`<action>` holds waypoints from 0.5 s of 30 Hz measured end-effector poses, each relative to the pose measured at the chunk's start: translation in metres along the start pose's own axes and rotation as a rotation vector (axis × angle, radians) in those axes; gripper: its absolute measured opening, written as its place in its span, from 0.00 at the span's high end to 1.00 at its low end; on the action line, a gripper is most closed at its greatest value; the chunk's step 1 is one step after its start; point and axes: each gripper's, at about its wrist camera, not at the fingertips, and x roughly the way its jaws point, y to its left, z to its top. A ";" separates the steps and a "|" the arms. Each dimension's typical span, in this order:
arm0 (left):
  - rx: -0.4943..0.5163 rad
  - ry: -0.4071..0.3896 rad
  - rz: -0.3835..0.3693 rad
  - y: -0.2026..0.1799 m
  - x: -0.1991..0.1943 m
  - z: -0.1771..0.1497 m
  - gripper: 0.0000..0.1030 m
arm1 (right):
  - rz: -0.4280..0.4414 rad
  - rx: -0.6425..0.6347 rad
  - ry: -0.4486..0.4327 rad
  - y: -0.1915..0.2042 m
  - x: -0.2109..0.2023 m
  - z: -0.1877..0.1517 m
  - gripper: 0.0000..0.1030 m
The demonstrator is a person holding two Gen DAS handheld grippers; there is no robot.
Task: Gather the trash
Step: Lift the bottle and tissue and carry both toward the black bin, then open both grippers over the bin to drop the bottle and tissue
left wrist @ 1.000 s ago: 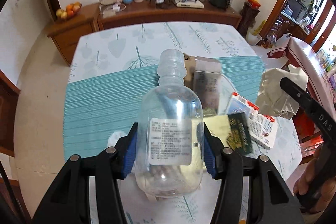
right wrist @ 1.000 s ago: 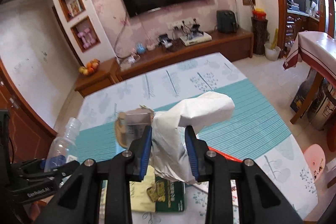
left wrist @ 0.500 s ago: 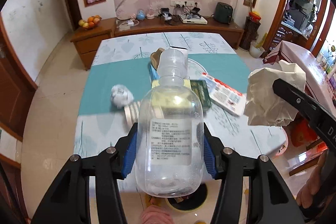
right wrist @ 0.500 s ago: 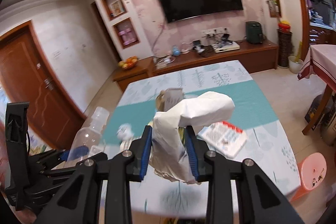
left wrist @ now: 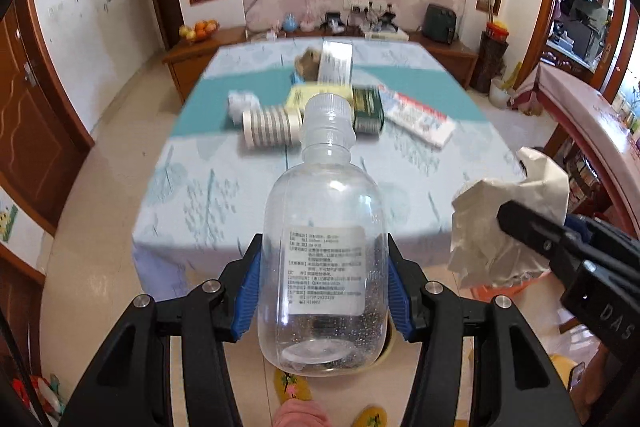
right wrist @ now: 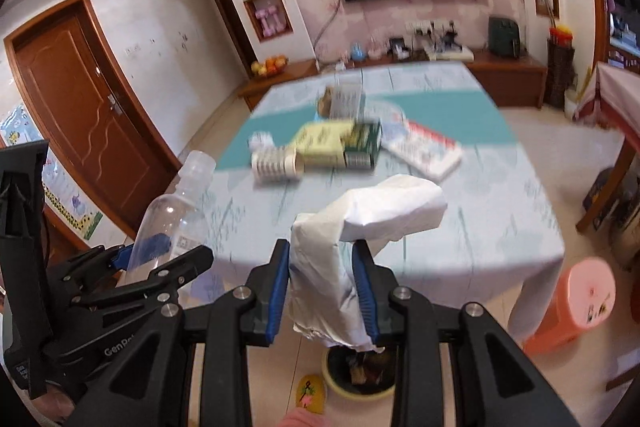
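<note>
My left gripper (left wrist: pixel 324 287) is shut on a clear empty plastic bottle (left wrist: pixel 324 255) with a white label, held upright in front of the table's near edge. My right gripper (right wrist: pixel 322 291) is shut on a crumpled white paper wad (right wrist: pixel 360 227), which also shows at the right of the left wrist view as the paper wad (left wrist: pixel 500 223). Below both grippers a round trash bin (right wrist: pixel 356 375) stands on the floor, partly hidden by the paper. The bottle (right wrist: pixel 168 219) and the left gripper (right wrist: pixel 132 263) appear at the left of the right wrist view.
The table (left wrist: pixel 224 195) with a pale leaf cloth holds a striped paper cup (left wrist: pixel 272 127) on its side, a small paper ball (left wrist: pixel 240 103), a yellow box (left wrist: pixel 304 99), a dark green box (left wrist: pixel 368 107), a leaflet (left wrist: pixel 420 119) and a clear box (left wrist: pixel 336 67). A pink stool (right wrist: pixel 576 303) stands right. Yellow slippers (left wrist: pixel 292 387) are underfoot.
Both grippers have pulled back from over the table to beyond its near edge, still holding the bottle and the paper. The table's things now lie farther away, and the floor bin has come into view.
</note>
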 end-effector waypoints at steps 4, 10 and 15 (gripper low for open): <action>0.019 0.079 0.004 -0.004 0.035 -0.036 0.49 | -0.002 0.038 0.077 -0.007 0.028 -0.040 0.69; 0.062 0.198 -0.027 -0.016 0.104 -0.086 0.49 | -0.031 0.132 0.186 -0.030 0.087 -0.108 0.69; 0.109 0.256 -0.038 -0.028 0.168 -0.121 0.49 | -0.062 0.195 0.245 -0.051 0.133 -0.149 0.69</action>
